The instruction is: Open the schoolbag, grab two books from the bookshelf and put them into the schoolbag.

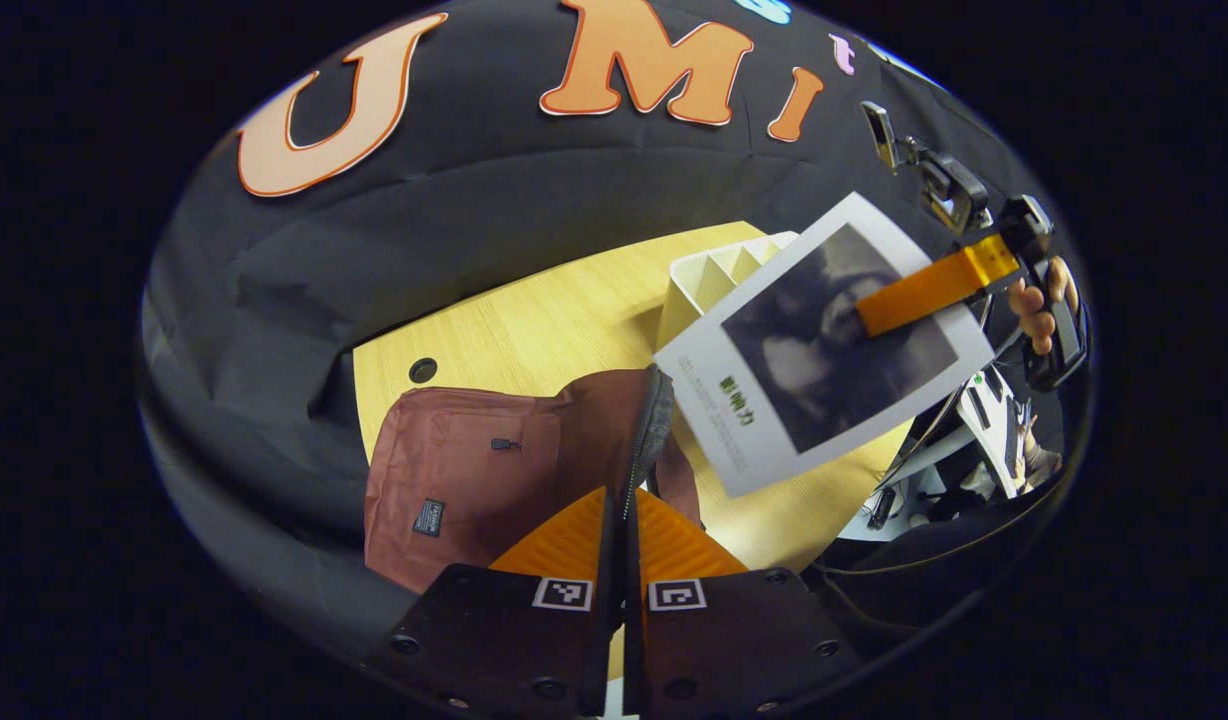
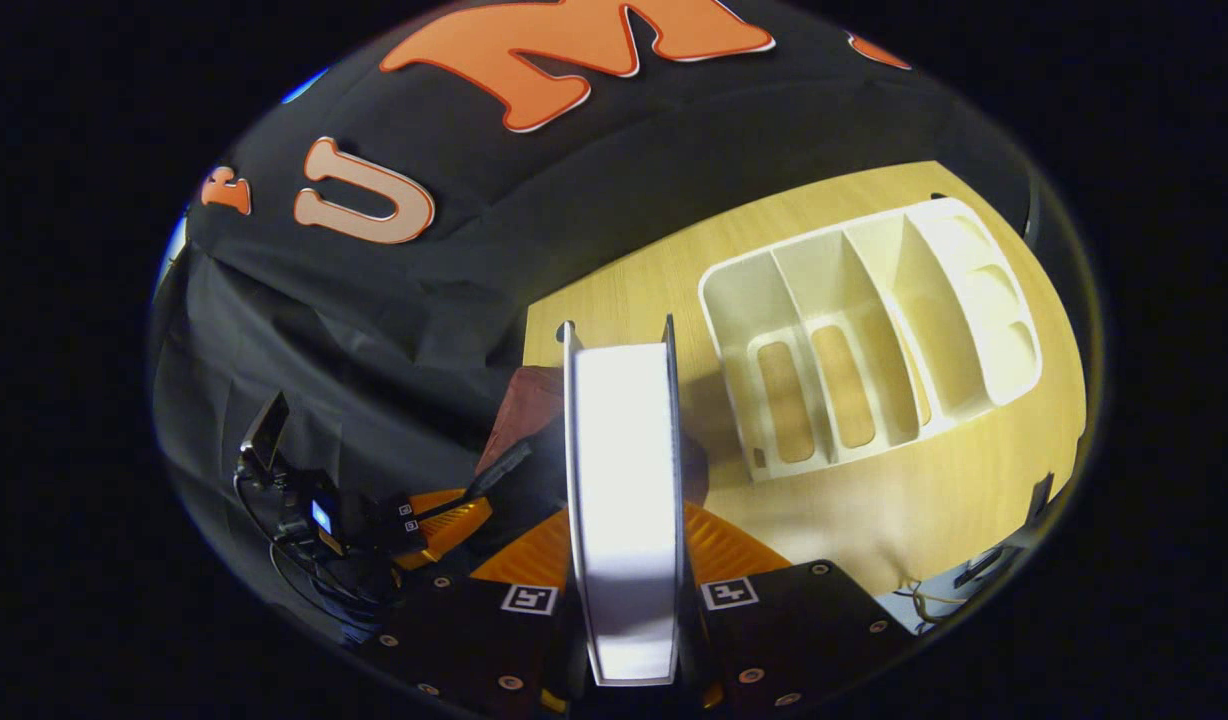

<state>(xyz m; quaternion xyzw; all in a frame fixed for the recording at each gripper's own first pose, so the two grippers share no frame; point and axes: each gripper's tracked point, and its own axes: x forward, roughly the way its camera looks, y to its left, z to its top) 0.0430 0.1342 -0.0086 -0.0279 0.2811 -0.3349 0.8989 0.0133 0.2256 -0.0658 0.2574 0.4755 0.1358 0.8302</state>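
Maroon schoolbag [image 1: 454, 480], one book [image 1: 824, 340], one bookshelf [image 2: 874, 330]

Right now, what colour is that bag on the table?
The schoolbag is a reddish brown, with a small dark label; the left gripper view shows it best.

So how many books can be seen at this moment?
1: a book clamped in the right gripper, held above the table beside the schoolbag. The bookshelf looks empty; the bag's inside is hidden.

Black screw-studded gripper [image 2: 624, 560] bodies w/ square, seemingly coded, markers.
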